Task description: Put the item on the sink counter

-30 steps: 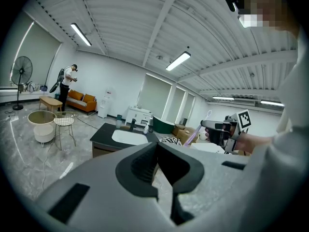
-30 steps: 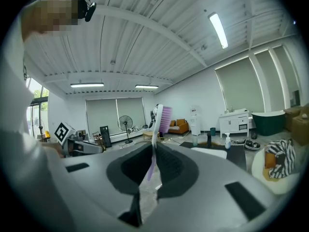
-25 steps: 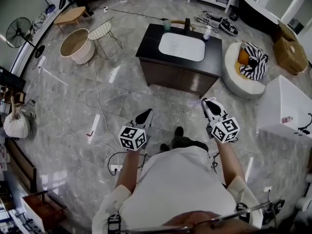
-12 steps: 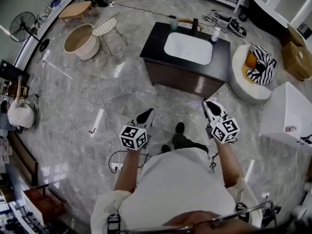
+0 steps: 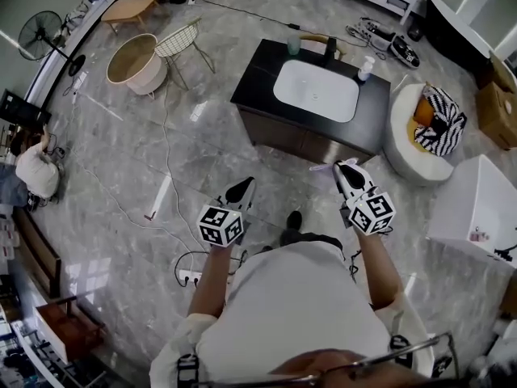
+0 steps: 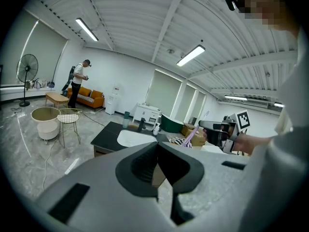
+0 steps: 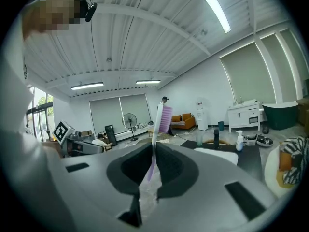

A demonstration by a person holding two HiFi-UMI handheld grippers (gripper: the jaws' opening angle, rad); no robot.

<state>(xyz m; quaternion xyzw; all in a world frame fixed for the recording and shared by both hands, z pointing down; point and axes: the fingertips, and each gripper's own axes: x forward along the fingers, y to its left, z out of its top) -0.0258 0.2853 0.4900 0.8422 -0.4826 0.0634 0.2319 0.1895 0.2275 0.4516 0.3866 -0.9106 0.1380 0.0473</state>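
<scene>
Lilac toothbrush [image 5: 325,168] jutting sideways from tip of right gripper [image 5: 346,173] in head view, carried over bare floor, well short of dark counter [image 5: 257,83] with white sink [image 5: 317,90] ahead. Bottle [image 5: 365,69] and cup [image 5: 294,45] along far edge of counter. Left gripper [image 5: 241,192] level alongside, nothing seen in it. Left gripper view: jaws pressed together at tips, nothing between; counter ahead beyond them, right gripper off to one side with brush slanting up out of it. Right gripper view: jaws pinching thin handle low down, bristle head standing well clear above tips, close to upright with slight lean. Handling, as judged: very light, slim stiff plastic, smooth and probably slick, so apt to pivot or slide in such a narrow pinch if swung. Not fragile; bristles soft. Best hold on handle, flat sides against pads, nearer mid-length than now to cut overhang above tips. For set-down, likely best laid flat on open dark top beside sink, clear of bottle and cup, back from edge against rolling off.
</scene>
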